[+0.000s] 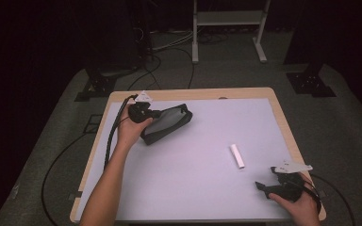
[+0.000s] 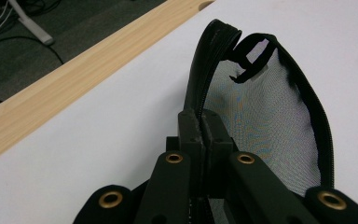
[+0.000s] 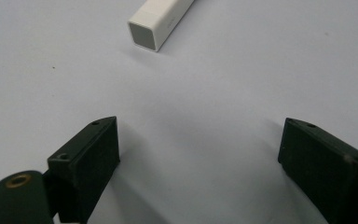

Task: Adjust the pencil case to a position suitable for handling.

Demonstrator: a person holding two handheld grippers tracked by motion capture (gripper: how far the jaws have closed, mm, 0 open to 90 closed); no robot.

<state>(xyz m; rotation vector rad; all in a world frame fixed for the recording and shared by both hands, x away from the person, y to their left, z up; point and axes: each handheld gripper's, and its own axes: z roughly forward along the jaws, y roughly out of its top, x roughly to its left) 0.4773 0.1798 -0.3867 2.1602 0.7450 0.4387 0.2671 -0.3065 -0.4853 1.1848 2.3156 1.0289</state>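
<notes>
At far left, the left gripper clamped the black mesh zip pouch rim to raise its mouth, while the right gripper rested near right, jaws apart, facing the white square-section tube.

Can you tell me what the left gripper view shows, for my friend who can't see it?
The left gripper has its two black jaws shut on the zipper edge of a black mesh pouch, which gapes open beyond them. The pouch is over a white table with a wooden edge.
</notes>
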